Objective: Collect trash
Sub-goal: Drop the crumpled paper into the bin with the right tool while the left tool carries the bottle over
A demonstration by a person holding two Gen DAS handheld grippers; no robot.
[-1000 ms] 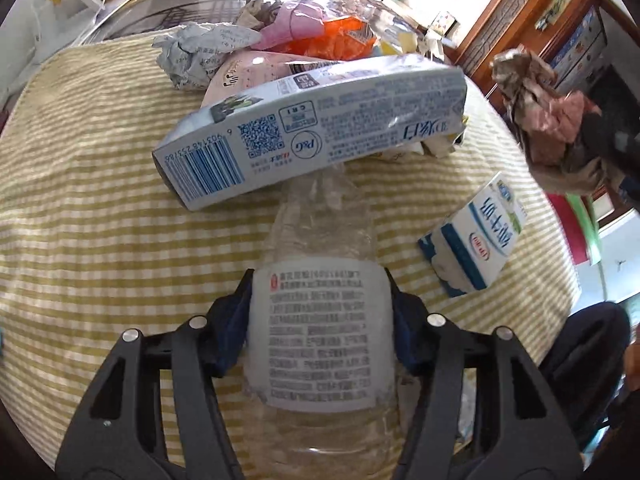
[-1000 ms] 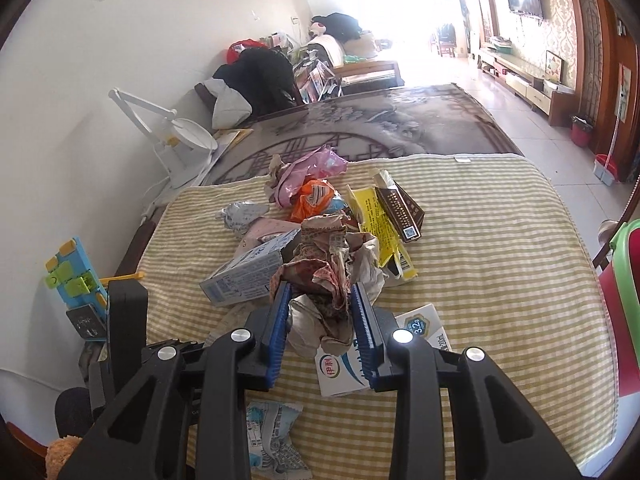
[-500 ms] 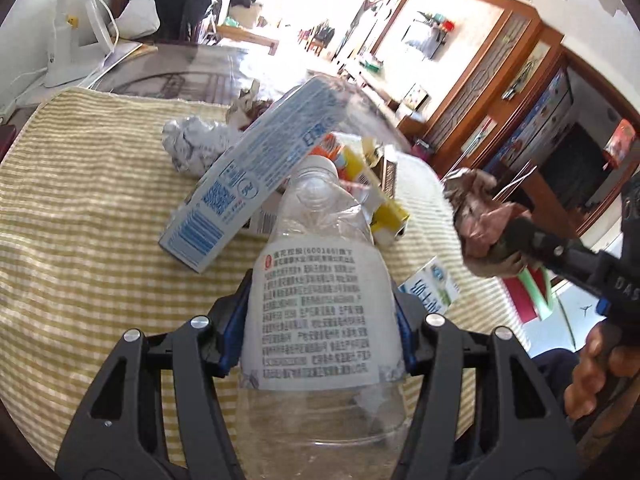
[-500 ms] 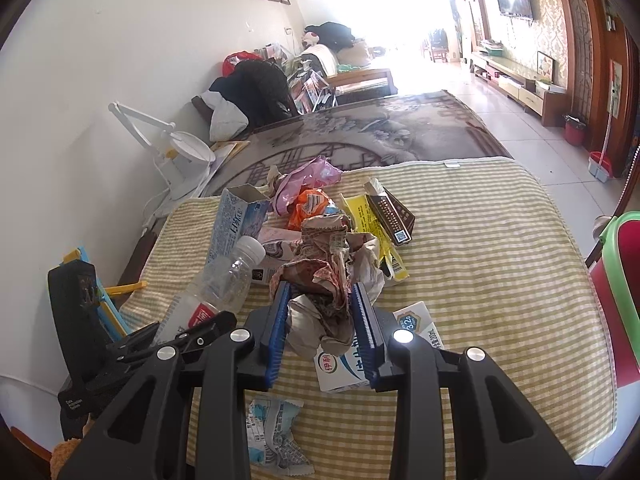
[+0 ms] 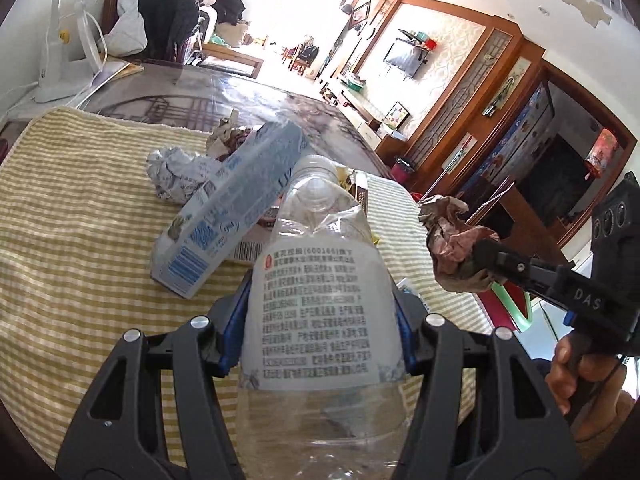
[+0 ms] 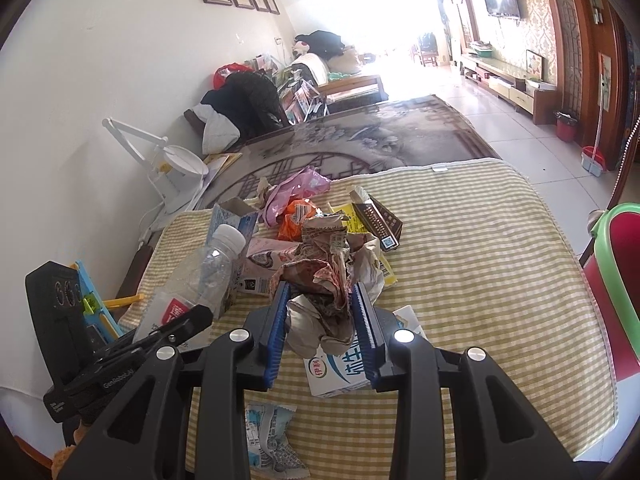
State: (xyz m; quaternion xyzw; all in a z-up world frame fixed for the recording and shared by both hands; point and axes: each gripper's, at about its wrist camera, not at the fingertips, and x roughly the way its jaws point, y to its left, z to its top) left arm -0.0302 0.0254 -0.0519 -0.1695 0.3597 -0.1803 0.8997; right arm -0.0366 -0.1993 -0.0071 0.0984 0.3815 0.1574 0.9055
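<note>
Clear crushed plastic bottle (image 5: 320, 320) with a white printed label sits clamped between the blue pads of the left claw (image 5: 320, 336), lifted off the worktop (image 5: 80, 240), its white cap pointing away; whether anything is inside it I cannot tell. Right claw (image 6: 320, 320) is closed tight on one crumpled brown-and-white paper wad (image 6: 324, 284), held above the yellow-and-white checked cloth that covers the worktop.

Just under that wad lies one small white-and-blue milk carton (image 6: 344, 372) on its side, and nearer the edge one flattened blue-and-white snack wrapper (image 6: 268, 436).

Farther out the litter is heaped together: one long pale-blue cardboard box (image 5: 228, 208), tilted up with its far end open and leaning beside the bottle's neck, one pink-and-white carton (image 6: 268, 256) lying flat beneath it, one crumpled grey printed paper ball (image 5: 172, 172), one orange foil packet (image 6: 296, 220), one pink plastic bag (image 6: 296, 188), one yellow wrapper (image 6: 360, 232) and one dark brown slim box (image 6: 380, 220) resting on it.

At the right edge stands a red bin with a green rim (image 6: 616, 280); its contents are out of sight.
</note>
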